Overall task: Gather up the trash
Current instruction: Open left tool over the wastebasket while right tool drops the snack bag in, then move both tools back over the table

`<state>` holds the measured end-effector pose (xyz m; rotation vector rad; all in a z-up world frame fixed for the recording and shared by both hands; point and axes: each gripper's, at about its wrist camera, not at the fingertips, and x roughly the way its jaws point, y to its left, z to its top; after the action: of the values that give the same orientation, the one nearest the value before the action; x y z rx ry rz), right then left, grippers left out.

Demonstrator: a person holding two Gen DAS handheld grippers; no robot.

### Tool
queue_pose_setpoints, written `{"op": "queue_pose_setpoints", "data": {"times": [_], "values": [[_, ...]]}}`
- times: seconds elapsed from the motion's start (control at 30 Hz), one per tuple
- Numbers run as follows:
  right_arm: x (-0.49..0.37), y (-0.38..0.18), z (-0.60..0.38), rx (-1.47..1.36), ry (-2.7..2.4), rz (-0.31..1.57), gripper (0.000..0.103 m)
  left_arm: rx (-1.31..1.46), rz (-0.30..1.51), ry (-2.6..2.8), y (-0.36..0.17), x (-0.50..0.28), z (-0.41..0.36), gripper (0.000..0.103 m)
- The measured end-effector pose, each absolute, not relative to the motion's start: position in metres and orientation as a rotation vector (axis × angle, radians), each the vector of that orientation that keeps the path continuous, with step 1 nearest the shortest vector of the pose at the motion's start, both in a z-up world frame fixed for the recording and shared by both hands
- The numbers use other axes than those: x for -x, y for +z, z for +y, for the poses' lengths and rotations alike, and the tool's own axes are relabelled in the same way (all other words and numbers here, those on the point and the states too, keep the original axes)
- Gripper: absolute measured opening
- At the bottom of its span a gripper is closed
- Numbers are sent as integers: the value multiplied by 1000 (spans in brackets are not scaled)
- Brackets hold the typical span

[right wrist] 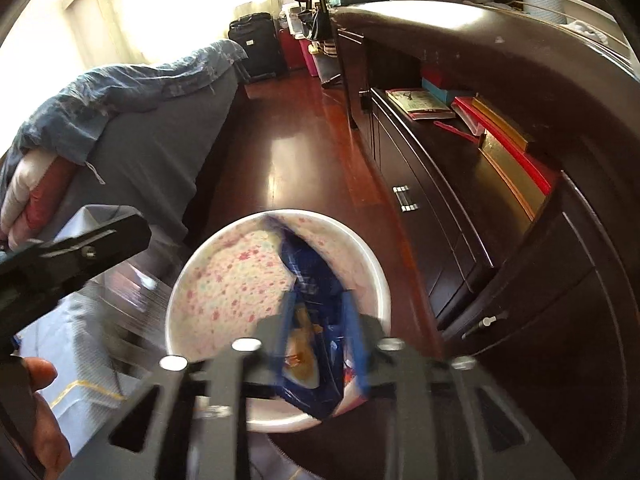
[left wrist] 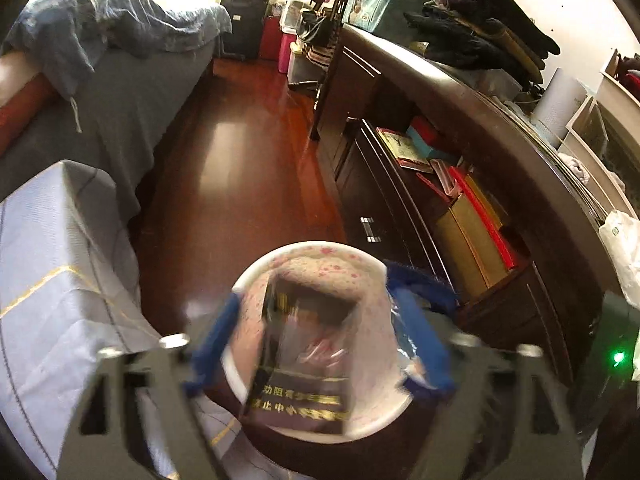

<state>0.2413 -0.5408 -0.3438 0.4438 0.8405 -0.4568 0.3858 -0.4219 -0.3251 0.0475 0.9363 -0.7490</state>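
So the trash bin (right wrist: 276, 312), a white one with a pink floral liner, is parked on the floor (right wrist: 304, 152) between the bed (right wrist: 160, 152) and the dark cabinet (right wrist: 460, 208), and both tools are poised right over its mouth.

The left tool (left wrist: 320, 344) is clamped on a dark cigarette pack (left wrist: 304, 360) wrapped in clear film, held upright just above the bin opening; whether its lower end is already inside the rim can't be told. The right tool (right wrist: 320, 340) is pinched shut on a crumpled blue snack wrapper (right wrist: 312, 320), which is dangling down into the bin.

Progress-wise, it looks like two bits of trash have been picked up and brought to the bin, but neither has been let go yet. The bin's inside seems mostly bare otherwise, though a lot is blurred. What's left, judging by this: both pieces need to be dropped in. No other loose trash can be made out on the floor, so this may be close to the end.
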Motion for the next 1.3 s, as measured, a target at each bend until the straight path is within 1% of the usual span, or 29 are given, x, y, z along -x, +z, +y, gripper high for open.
{"op": "queue_pose_setpoints", "data": {"times": [0.07,0.3,0.5,0.53,0.57,0.67,0.73,0.8,0.9,1.1,1.3], "values": [[-243,-348,-541,-439,-460,840,47,-41,910,-737,-324,-387,-421,92],[-243,-352,-540,-437,-463,851,52,-9,892,-714,-310,-387,-401,95],[-238,-342,-530,-442,-448,848,54,-4,859,-665,-291,-377,-367,95],[-237,-339,-529,-443,-443,844,55,-6,852,-657,-288,-375,-361,95],[-234,-333,-525,-445,-434,834,58,-13,844,-643,-284,-372,-353,95],[-229,-316,-511,-436,-406,814,61,-25,810,-596,-271,-362,-327,95],[-228,-302,-496,-417,-376,800,64,-35,783,-563,-262,-355,-310,97],[-228,-291,-479,-396,-342,786,68,-41,756,-511,-253,-348,-289,98],[-229,-277,-448,-366,-268,776,71,-42,738,-444,-245,-340,-259,99],[-237,-261,-375,-288,-107,784,72,-4,736,-264,-240,-338,-179,99],[-246,-255,-319,-232,-1,803,72,16,731,-53,-239,-354,-97,99]]}}
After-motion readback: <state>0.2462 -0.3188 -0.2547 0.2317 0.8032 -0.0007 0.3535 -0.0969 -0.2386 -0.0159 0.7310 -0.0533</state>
